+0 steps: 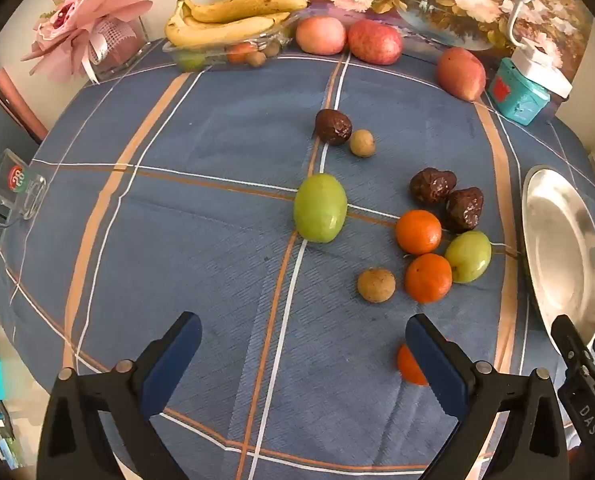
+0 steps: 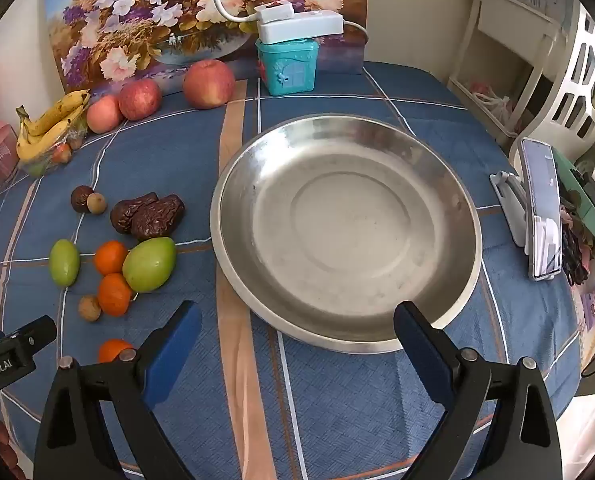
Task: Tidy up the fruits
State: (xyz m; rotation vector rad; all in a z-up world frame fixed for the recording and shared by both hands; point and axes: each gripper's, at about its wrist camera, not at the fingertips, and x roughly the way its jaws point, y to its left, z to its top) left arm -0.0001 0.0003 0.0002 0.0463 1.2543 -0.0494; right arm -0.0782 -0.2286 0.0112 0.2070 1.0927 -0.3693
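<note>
Loose fruit lies on the blue checked cloth: a green fruit (image 1: 320,208), a second green one (image 1: 468,256), two oranges (image 1: 418,232) (image 1: 428,278), a third orange (image 1: 410,366) partly behind my left finger, dark wrinkled dates (image 1: 432,186), and small brown fruits (image 1: 376,285). The empty steel plate (image 2: 345,224) sits to their right. My left gripper (image 1: 303,344) is open and empty above the cloth, short of the fruit. My right gripper (image 2: 297,332) is open and empty at the plate's near rim.
Bananas on a clear tray (image 1: 233,20), three red apples (image 1: 374,41) and a teal box (image 2: 287,66) stand at the back by a flower painting. A phone on a stand (image 2: 541,208) is at the right edge. A clear number stand (image 1: 15,188) is at the left.
</note>
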